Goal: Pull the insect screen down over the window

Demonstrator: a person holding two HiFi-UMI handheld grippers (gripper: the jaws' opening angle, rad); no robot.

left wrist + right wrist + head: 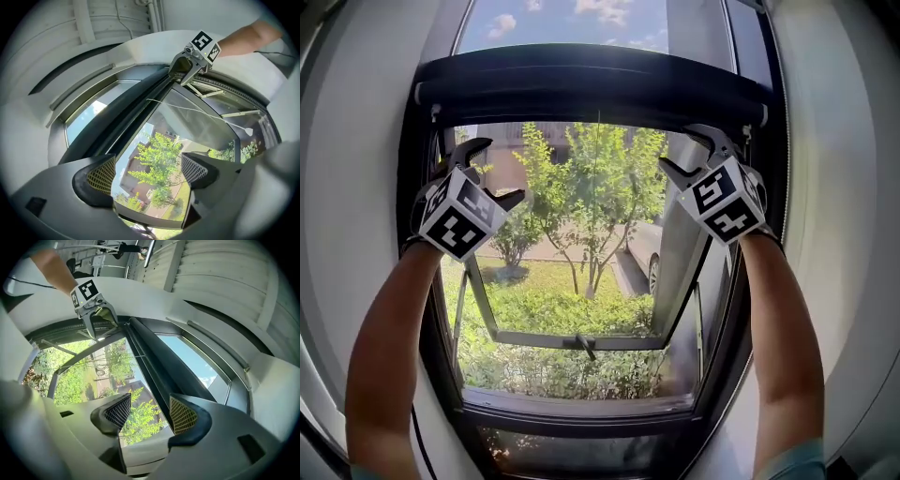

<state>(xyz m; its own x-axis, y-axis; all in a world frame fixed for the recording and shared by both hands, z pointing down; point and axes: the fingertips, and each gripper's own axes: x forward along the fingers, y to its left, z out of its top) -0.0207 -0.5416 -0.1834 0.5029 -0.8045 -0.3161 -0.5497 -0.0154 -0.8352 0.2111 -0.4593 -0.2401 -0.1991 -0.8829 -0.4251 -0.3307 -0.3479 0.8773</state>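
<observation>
The insect screen is rolled up in a dark cassette across the top of the window, and its dark bottom bar runs just under it. My left gripper is raised at the bar's left end and my right gripper at its right end, both just below it. Both stand open, with only glass and the tree behind between the pads. The left gripper view looks past its own jaws to the right gripper against the bar. Likewise, the right gripper view shows its jaws and the left gripper.
Below, an open window sash swings outward, with a handle at its lower rail. A thin cord hangs down the middle of the opening. White walls flank the dark window frame. Trees, a lawn and a parked car lie outside.
</observation>
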